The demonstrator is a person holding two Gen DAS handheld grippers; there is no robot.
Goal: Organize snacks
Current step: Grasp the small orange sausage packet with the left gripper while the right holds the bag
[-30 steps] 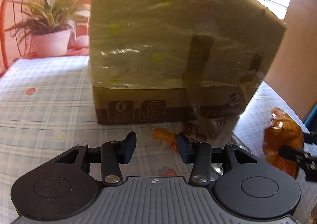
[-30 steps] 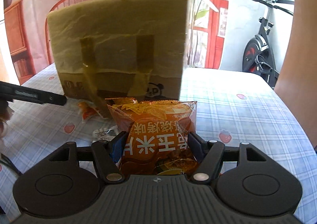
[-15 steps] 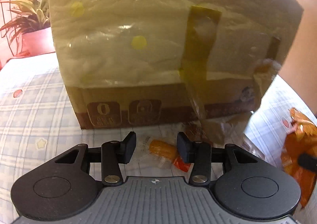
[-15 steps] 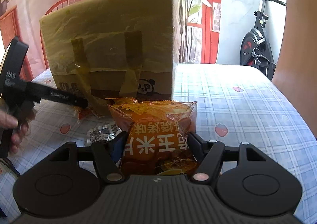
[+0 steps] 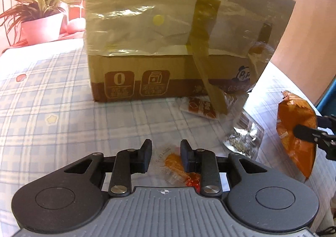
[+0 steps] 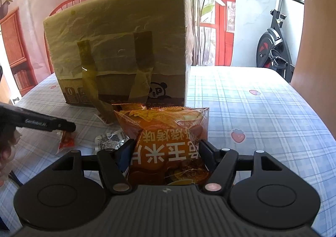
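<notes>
My left gripper [image 5: 166, 146] hangs low over the checked tablecloth, its jaws closing on a small orange snack packet [image 5: 174, 161], and the pads touch its clear wrapper. In the right wrist view the same packet [image 6: 67, 142] sits under the left gripper's fingertips [image 6: 63, 126]. My right gripper [image 6: 167, 144] is shut on an orange snack bag [image 6: 168, 132] with white characters, also seen at the right edge of the left wrist view as the bag [image 5: 294, 127]. A tall cardboard box [image 5: 168, 27] wrapped in yellowish film stands behind both grippers.
A red-orange packet [image 5: 199, 106] lies at the foot of the box under a hanging tape strip. A clear packet with dark contents [image 5: 243, 136] lies to the right. A potted plant [image 5: 40, 16] stands far left. An exercise bike [image 6: 273, 37] stands beyond the table [image 6: 252, 111].
The left gripper has drawn back from the box and sunk. The small orange packet now lies deeper between its fingers, and the jaws have narrowed. The right gripper and its bag have not moved.
</notes>
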